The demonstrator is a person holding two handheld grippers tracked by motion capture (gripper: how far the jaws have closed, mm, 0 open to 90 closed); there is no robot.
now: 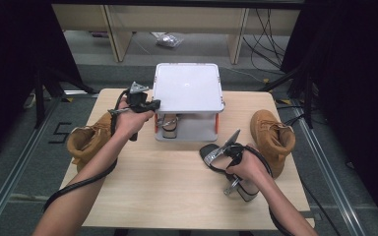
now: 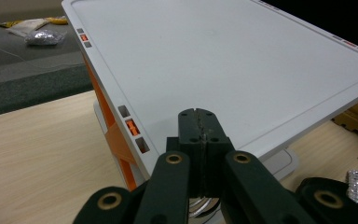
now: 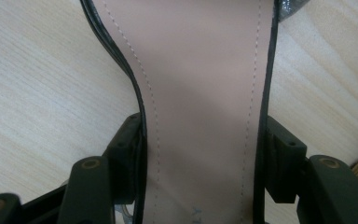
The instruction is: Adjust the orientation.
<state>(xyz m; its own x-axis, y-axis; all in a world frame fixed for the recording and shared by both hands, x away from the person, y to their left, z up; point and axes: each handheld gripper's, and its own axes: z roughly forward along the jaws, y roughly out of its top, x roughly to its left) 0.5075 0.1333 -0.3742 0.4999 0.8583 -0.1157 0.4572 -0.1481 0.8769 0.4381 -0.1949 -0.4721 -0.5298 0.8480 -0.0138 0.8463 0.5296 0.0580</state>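
**Sandal in my right tongs, rack shelf the likely trouble spot**

My right tongs (image 3: 200, 158) are closed across the waist of a high-heeled sandal (image 3: 200, 93), one jaw on each edge of its pale insole. In the high view that sandal (image 1: 211, 152) sits just in front of the white shoe rack (image 1: 189, 88), its toe end near the rack's lower shelf and its heel end back under my right hand (image 1: 246, 167). My left tongs (image 2: 199, 135) are pressed fully together with nothing between them, hovering at the near left edge of the rack's top tray.

What worries me: the grip is only on the thin sole edges, so if I tilt the sandal, I judge it could pivot or slip out. The lower shelf opening looks low, and the heel or the glittery strap could catch the top tray's rim if I go in too high. My left tongs sit very close to the rack; a nudge there could shift the whole rack on the worktop (image 1: 167, 191).

The rack's lower shelf already holds one sandal (image 1: 169, 124), towards its left side, so room remains to its right. The top tray is bare. Two tan boots stand outside the rack, one (image 1: 86, 140) at the worktop's left edge, the other (image 1: 274, 137) at its right.
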